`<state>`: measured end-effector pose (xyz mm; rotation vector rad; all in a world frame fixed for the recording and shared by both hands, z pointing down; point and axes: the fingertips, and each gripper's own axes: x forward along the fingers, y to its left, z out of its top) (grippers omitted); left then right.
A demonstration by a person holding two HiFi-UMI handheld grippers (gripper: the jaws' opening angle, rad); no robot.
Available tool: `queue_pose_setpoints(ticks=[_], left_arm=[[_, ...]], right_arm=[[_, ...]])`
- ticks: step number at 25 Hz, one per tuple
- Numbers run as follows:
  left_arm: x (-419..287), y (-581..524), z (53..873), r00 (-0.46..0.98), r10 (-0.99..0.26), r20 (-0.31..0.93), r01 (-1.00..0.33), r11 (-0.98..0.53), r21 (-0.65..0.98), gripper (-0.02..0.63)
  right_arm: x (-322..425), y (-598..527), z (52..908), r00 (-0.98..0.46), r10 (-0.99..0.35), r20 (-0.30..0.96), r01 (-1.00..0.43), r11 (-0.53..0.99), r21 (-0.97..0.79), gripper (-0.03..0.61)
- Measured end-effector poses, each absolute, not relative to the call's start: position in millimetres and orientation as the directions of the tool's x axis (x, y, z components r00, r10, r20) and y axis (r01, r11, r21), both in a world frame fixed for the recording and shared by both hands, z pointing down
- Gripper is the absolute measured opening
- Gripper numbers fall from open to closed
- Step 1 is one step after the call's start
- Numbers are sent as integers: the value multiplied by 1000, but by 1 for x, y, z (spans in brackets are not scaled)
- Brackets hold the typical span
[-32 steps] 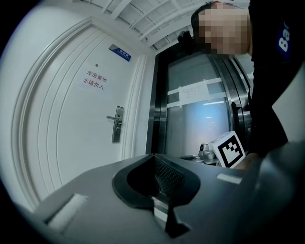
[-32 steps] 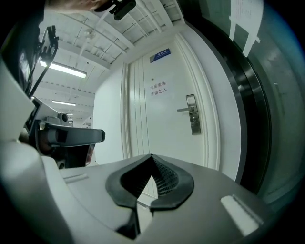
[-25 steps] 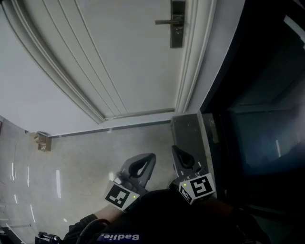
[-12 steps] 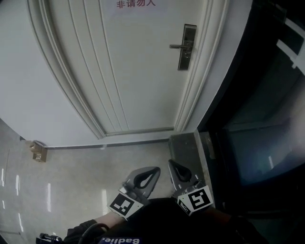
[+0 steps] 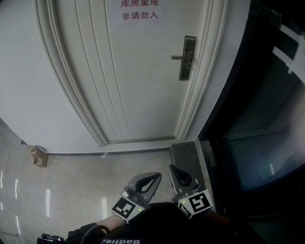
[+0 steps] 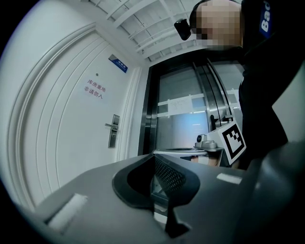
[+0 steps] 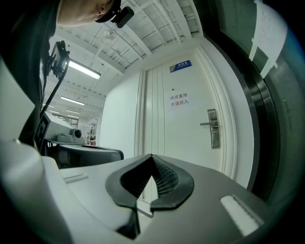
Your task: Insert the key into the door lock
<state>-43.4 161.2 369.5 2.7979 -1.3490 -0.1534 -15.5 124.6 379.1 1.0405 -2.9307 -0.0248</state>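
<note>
The white door (image 5: 143, 81) stands shut ahead, with a metal lock plate and lever handle (image 5: 187, 57) at its right side. The lock plate (image 6: 114, 131) shows far off in the left gripper view, and the lock plate (image 7: 213, 128) is also distant in the right gripper view. My left gripper (image 5: 151, 177) and right gripper (image 5: 172, 169) are side by side low in the head view, well short of the door. The left gripper's (image 6: 153, 156) jaw tips meet, and so do the right gripper's (image 7: 152, 156). I see no key in any view.
A sign with red characters (image 5: 139, 9) hangs on the door, with a blue plate (image 7: 182, 64) above it. A dark-framed glass partition (image 5: 267, 119) runs along the right. A small brown box (image 5: 40, 156) lies on the glossy floor at left. A grey metal sill (image 5: 186, 155) lies ahead of the grippers.
The head view has tilted up: the lock now sits lower in the picture and the red sign has come into sight. Both grippers stay together, a little lower in the frame.
</note>
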Motion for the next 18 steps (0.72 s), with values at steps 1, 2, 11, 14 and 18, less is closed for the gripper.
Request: queue_pose_setpoints(ticks=[1, 2, 11, 14, 18], left_arm=[[-45, 161, 370, 616, -784, -75, -781, -620, 70, 12], [-46, 161, 369, 615, -785, -75, -782, -619, 68, 12], [-46, 169, 370, 612, -787, -71, -785, -616, 60, 12], [-45, 172, 373, 613, -787, -67, -785, -617, 56, 12], [-43, 172, 373, 616, -785, -63, -783, -619, 60, 12]], right_arm=[[-16, 125, 379, -776, -631, 21, -630, 776, 24, 2], [-17, 125, 378, -776, -631, 18, -630, 776, 23, 2], [-18, 133, 378, -783, -622, 11, -622, 783, 22, 2], [-19, 136, 380, -786, -617, 16, -617, 787, 25, 2], [-19, 137, 381, -788, -615, 20, -615, 788, 28, 2]])
